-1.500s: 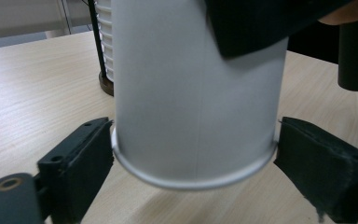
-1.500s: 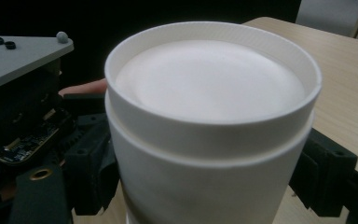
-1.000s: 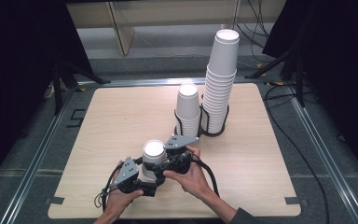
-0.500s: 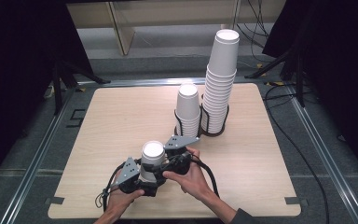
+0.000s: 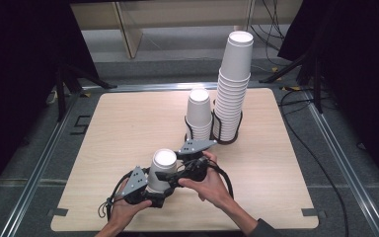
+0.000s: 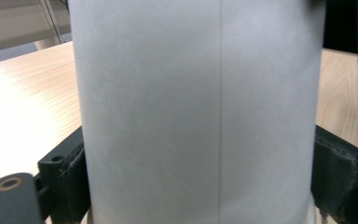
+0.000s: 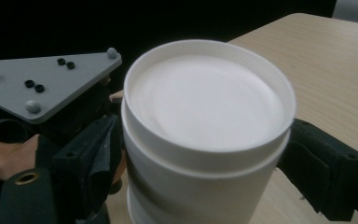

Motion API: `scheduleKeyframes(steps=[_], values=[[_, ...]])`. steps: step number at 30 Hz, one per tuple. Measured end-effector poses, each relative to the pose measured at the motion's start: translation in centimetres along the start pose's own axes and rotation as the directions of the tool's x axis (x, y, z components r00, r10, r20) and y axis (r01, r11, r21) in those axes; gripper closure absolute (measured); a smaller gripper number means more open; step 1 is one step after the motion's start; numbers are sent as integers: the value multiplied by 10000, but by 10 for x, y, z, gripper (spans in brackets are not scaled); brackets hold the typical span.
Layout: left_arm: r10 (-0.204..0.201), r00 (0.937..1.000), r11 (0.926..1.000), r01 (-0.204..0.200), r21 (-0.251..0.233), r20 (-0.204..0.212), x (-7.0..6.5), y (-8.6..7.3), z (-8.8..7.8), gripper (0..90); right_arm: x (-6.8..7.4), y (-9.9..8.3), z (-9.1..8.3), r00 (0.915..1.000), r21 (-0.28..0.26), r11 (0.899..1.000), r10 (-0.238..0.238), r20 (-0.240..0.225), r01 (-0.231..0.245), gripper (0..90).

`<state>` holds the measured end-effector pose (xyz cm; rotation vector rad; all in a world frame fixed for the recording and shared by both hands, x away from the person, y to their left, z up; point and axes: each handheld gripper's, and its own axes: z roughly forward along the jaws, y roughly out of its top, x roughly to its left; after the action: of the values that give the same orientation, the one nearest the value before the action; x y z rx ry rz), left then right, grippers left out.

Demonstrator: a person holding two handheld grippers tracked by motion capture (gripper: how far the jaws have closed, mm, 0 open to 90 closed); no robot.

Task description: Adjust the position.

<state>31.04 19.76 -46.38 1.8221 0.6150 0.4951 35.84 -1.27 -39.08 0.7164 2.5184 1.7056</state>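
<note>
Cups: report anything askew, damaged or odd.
Nothing stands out. The upside-down cups between the left gripper and right gripper look undented. Both stacks stand upright in the black holder.

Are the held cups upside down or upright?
Upside down: the nested cups show a closed, recessed bottom on top, gripped by both tools.

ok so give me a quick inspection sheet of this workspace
surface: wooden table, bare at its left half
job's things: nested upside-down white cups near the front edge; short cup stack and tall cup stack in a black wire holder
clutter: nothing seen
grippers: left hand-held gripper shut on the lower cup wall; right hand-held gripper clamps the upper cup
cables: black cable on the floor at right; cables trail from both grippers
surroundings: dark curtains, grey floor, metal rails
</note>
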Motion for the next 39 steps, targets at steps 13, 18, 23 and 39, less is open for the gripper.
scheduleKeyframes(steps=[13, 18, 23, 39], values=[[2067, 9758, 9588, -2165, 1840, 712, -12, 5, -2, 114, -3, 6, -30, 9923, 1460, 9831, -1011, -713, 1106, 166], [2597, 9619, 9404, -2721, 2040, 859, -15, 7, -5, 116, 0, 2, -26, 9886, 2121, 9687, -1089, -1040, 1291, 172], [3279, 9373, 9008, -3478, 2600, 1179, -15, 8, -7, 119, 2, -3, -20, 9866, 2391, 9618, -1058, -1242, 1333, 181], [3675, 9162, 8736, -3989, 2788, 1596, -20, 5, -4, 119, 1, -10, -10, 9860, 3010, 9449, -896, -1403, 1287, 229]])
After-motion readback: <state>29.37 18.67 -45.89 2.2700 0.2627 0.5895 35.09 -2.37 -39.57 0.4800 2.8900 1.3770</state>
